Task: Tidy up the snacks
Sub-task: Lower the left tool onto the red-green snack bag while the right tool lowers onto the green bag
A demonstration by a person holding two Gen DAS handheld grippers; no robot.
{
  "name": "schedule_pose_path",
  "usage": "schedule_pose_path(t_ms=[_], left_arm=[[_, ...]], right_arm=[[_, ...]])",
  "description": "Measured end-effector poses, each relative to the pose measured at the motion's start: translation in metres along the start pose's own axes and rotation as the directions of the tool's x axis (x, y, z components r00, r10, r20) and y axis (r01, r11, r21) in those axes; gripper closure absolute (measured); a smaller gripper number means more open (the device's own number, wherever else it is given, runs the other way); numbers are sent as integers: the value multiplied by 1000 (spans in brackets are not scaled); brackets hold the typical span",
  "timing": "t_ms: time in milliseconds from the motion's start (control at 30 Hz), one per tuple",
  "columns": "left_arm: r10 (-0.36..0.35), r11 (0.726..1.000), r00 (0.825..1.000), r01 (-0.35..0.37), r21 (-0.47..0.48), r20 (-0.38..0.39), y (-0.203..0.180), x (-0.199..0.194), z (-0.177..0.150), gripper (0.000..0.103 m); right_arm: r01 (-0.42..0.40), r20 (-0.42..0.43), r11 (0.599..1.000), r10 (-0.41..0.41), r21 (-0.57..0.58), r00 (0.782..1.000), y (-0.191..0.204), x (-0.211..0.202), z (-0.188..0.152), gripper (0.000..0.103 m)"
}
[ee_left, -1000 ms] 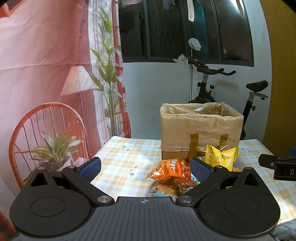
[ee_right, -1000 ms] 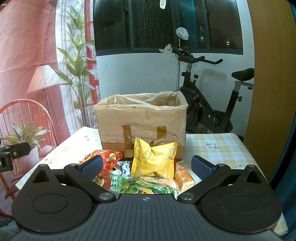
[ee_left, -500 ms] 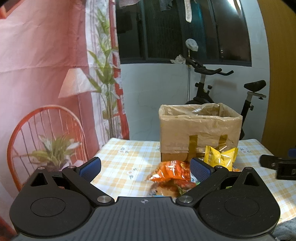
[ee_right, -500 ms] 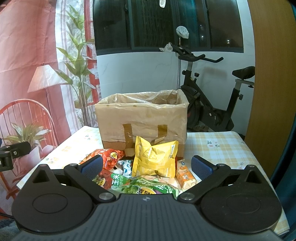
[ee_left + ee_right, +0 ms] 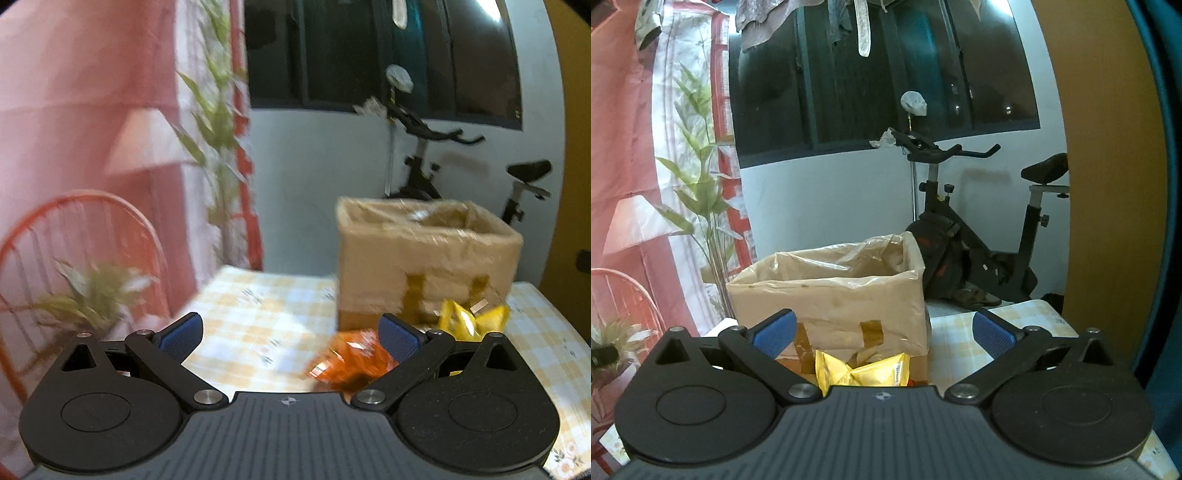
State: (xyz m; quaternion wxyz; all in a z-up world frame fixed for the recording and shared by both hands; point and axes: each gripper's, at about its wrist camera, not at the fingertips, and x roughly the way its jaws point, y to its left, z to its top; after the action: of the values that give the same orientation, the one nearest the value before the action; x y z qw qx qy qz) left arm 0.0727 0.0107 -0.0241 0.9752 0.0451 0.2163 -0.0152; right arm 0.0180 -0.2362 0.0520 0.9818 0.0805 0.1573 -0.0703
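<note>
Approach step, nothing grabbed: left gripper [image 5: 290,330] and right gripper [image 5: 882,332] both gape wide and empty, yellow snack bag [image 5: 862,373] at 6 o'clock touching the lined cardboard box [image 5: 831,295], orange bag [image 5: 351,360] at 5 o'clock; next probably means lowering onto a bag.

The checked table [image 5: 266,314] carries a lined cardboard box [image 5: 424,266], an orange packet [image 5: 351,360] and a yellow packet [image 5: 469,321].

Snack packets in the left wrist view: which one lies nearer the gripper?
The orange packet, right at the left gripper's right fingertip; the yellow packet sits farther back.
</note>
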Motion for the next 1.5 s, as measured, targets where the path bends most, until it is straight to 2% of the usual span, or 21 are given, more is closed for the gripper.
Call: schedule_pose_path(t_ms=[133, 233, 333, 467, 633, 767, 967, 1200, 1367, 1500], left_arm=[[-81, 997, 994, 80, -16, -79, -14, 22, -19, 10], [-101, 995, 987, 100, -14, -123, -23, 33, -35, 12], [-100, 994, 986, 104, 19, -131, -28, 43, -42, 12], [-93, 994, 989, 98, 47, -112, -33, 55, -39, 12], [-127, 991, 987, 130, 19, -99, -39, 63, -39, 12], [-150, 988, 980, 153, 15, -134, -45, 69, -52, 12], [-174, 984, 966, 177, -3, -188, -44, 77, -63, 13], [-236, 971, 948, 241, -3, -216, -53, 81, -70, 13], [-266, 963, 934, 270, -15, -240, -57, 86, -74, 13], [-299, 952, 914, 304, -24, -275, -66, 95, -81, 13]], right_arm=[[4, -27, 1000, -4, -14, 1000, 3, 12, -16, 0], [-40, -90, 999, 36, -35, 995, 5, 19, -39, 0], [-51, -179, 997, 40, -57, 983, 7, 30, -64, 0], [-42, -269, 998, 29, -43, 963, 9, 54, -78, 0], [-53, -318, 998, 46, -15, 947, 14, 74, -81, 0], [-47, -357, 999, 42, -6, 933, 15, 93, -92, 0], [-68, -431, 997, 71, 21, 899, 10, 103, -116, 0], [-70, -423, 998, 61, -5, 904, 6, 91, -126, 0], [-44, -360, 997, 17, -66, 933, 5, 78, -120, 0], [-41, -388, 999, 30, -20, 921, -6, 79, -121, 0]])
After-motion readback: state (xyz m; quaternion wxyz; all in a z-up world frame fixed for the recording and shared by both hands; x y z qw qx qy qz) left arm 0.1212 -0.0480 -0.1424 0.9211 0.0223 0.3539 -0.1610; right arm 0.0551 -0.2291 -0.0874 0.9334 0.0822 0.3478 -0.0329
